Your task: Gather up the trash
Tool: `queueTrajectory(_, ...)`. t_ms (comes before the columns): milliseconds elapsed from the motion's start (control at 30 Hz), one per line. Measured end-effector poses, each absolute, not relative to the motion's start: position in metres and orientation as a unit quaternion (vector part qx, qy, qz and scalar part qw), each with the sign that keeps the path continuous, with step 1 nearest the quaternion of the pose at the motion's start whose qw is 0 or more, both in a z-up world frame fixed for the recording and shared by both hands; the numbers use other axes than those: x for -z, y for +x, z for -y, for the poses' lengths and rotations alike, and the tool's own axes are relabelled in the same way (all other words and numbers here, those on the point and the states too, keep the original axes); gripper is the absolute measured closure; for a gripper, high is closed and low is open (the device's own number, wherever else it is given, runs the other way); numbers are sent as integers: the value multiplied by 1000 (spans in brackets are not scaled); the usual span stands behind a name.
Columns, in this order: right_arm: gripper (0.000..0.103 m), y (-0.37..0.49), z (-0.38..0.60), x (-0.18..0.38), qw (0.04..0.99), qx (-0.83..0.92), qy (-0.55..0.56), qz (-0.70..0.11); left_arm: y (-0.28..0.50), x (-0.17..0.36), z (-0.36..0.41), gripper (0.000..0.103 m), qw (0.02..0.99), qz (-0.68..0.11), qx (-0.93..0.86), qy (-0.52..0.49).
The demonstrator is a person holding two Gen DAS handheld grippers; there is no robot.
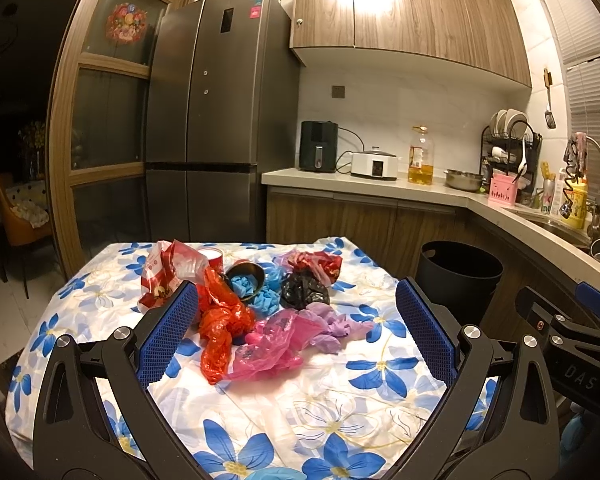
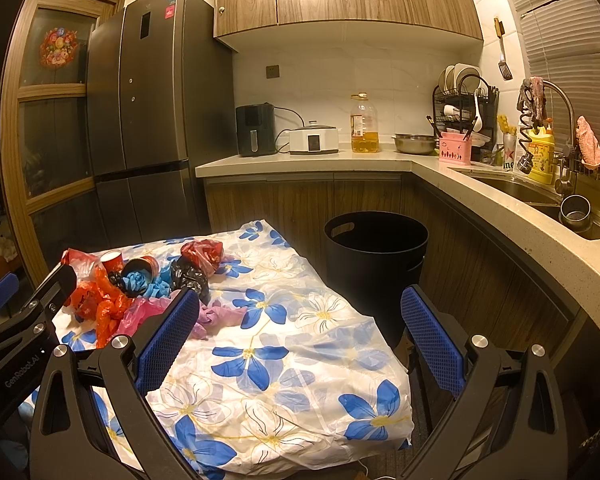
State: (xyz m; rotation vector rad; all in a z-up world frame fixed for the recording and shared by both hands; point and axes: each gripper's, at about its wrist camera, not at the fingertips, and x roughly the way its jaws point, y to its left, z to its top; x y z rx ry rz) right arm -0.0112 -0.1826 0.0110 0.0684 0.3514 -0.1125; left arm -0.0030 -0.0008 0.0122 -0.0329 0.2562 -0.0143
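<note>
Trash lies in a loose heap on the far left part of a table covered by a floral cloth point(image 1: 340, 400) with blue flowers. Heap contents: a crumpled red plastic bag point(image 1: 220, 320), a pink plastic bag point(image 1: 272, 344) touching it at the near side, a purple crumpled piece point(image 1: 332, 324) to the right of the pink bag, a black bag point(image 1: 302, 290) behind that, a tipped dark bowl point(image 1: 246, 276) with blue crumpled material point(image 1: 246, 285) inside it, a red paper cup point(image 1: 214, 258) at the rear, and a red-and-white bag point(image 1: 160, 276) at the far left. Left gripper point(image 1: 296, 332) hovers above the near side of the cloth with its jaws spread wide and nothing between them; the heap appears framed between its blue pads point(image 1: 168, 332). Right gripper point(image 2: 300, 344) is likewise released and empty, positioned over the right part of the cloth, with the heap point(image 2: 140, 284) to its left. A black trash bin point(image 2: 376, 248) stands on the floor just beside the table's far right corner, between the table and the kitchen cabinets. The left gripper's body is visible at the left edge of the right wrist view. A refrigerator point(image 1: 220, 120) stands behind the table.
</note>
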Motion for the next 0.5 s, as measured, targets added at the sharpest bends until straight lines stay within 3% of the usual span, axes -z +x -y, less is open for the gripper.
queueTrajectory(500, 5, -12, 184, -8, 982, 56, 38, -178, -2, -11, 3, 6, 992, -129, 7, -16)
